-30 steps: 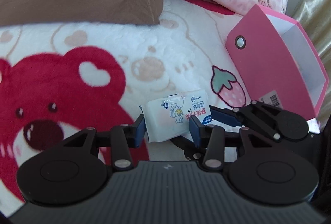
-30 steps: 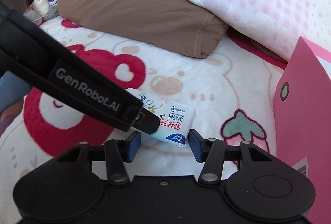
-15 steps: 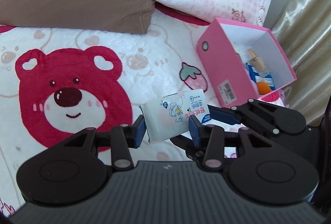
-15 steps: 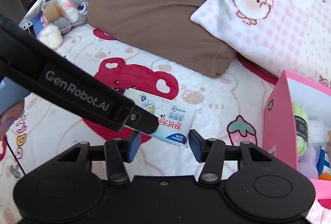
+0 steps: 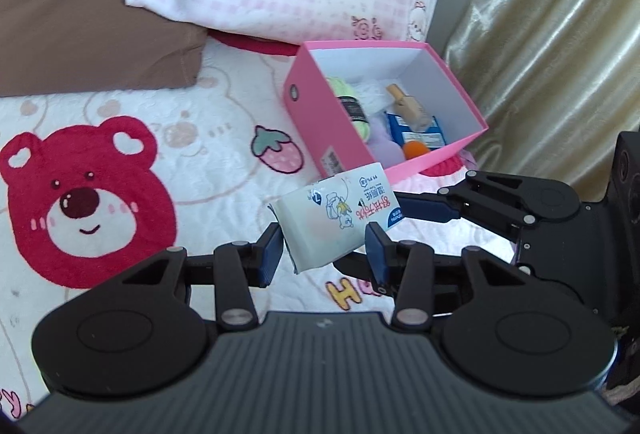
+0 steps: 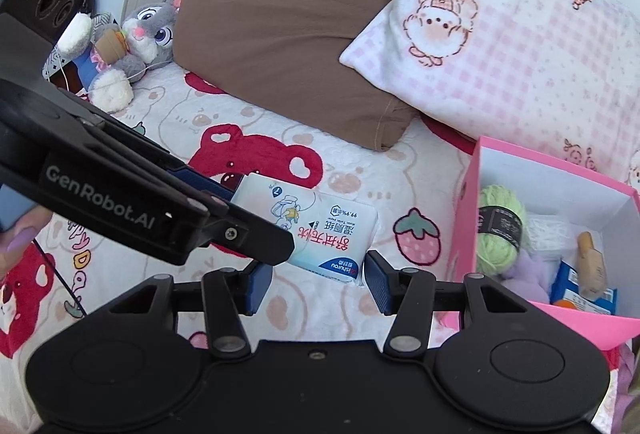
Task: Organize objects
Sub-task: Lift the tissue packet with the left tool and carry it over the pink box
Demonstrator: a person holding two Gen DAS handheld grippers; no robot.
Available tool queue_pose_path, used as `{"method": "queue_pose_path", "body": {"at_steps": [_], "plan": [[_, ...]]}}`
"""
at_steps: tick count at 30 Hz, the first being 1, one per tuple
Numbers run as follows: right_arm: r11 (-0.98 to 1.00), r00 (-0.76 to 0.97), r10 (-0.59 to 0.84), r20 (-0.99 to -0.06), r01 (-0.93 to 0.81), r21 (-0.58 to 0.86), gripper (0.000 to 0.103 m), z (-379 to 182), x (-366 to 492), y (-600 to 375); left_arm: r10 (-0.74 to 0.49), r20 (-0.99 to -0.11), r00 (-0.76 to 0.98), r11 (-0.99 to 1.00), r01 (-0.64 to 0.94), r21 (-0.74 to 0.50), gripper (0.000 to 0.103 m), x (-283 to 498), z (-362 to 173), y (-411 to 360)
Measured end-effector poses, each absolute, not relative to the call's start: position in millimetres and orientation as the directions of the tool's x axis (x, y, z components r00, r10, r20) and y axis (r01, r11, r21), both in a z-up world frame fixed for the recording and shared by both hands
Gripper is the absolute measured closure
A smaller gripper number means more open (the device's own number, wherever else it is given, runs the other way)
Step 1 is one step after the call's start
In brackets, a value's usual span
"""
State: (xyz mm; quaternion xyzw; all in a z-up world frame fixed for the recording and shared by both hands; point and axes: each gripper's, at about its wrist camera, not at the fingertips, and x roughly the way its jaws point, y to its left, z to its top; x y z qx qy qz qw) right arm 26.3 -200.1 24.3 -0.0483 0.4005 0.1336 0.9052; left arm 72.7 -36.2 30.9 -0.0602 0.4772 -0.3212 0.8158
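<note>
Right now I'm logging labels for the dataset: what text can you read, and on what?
"GenRobot.AI": on the left gripper arm.
"99.9%" and "ishurou": on the wipes pack, upside down; its Chinese characters are unclear.
Box sticker, yarn band, blue packet: too small.

A white wet-wipe pack (image 5: 336, 218) hangs tilted just short of the open pink box (image 5: 320, 129).

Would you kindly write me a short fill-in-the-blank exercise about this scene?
1. The left gripper holds a pack of ____.
2. The box is coloured ____.
3. The yarn lies inside the ____.
4. The right gripper's jaws are ____.

Missing words: wipes; pink; box; open
</note>
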Motion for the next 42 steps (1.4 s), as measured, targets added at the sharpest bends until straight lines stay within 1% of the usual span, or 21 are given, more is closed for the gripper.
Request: {"method": "queue_pose_path", "body": {"at_steps": [7, 13, 18, 27, 30, 35, 39, 42], "plan": [[0.968, 0.648, 0.153, -0.746, -0.251, -0.020, 0.047, 43, 15, -220, -0.602, -0.727, 0.330, 0.762, 0.509, -0.400, 0.061, 68, 47, -63], [0.969, 0.640, 0.132, -0.757, -0.245, -0.038, 0.047, 52, 8, -235, -0.620, -0.720, 0.312, 0.748, 0.511, -0.423, 0.061, 64, 49, -80], [0.972, 0.648, 0.093, -0.756, -0.224, -0.073, 0.047, 50, 0, -243, -0.616, -0.729, 0.297, 0.744, 0.525, -0.414, 0.061, 61, 47, -99], [0.985, 0.658, 0.074, -0.749, -0.165, -0.048, 0.047, 40, -3, -283, -0.622, -0.726, 0.293, 0.722, 0.574, -0.386, 0.061, 69, 40, -141], [0.988, 0.662, 0.096, -0.743, -0.155, -0.010, 0.047, 29, -2, -301, -0.625, -0.730, 0.276, 0.717, 0.573, -0.397, 0.061, 77, 31, -154], [0.991, 0.680, 0.101, -0.726, -0.132, 0.015, 0.047, 19, 3, -327, -0.624, -0.731, 0.274, 0.704, 0.602, -0.376, 0.061, 92, 24, -182], [0.995, 0.673, 0.055, -0.737, -0.103, -0.019, 0.047, 18, 21, -351, -0.640, -0.723, 0.260, 0.694, 0.600, -0.399, 0.060, 118, 19, -209], [0.993, 0.664, 0.021, -0.748, -0.100, -0.061, 0.048, 13, 43, -372, -0.660, -0.717, 0.226, 0.678, 0.589, -0.439, 0.060, 151, 7, -229]]}}
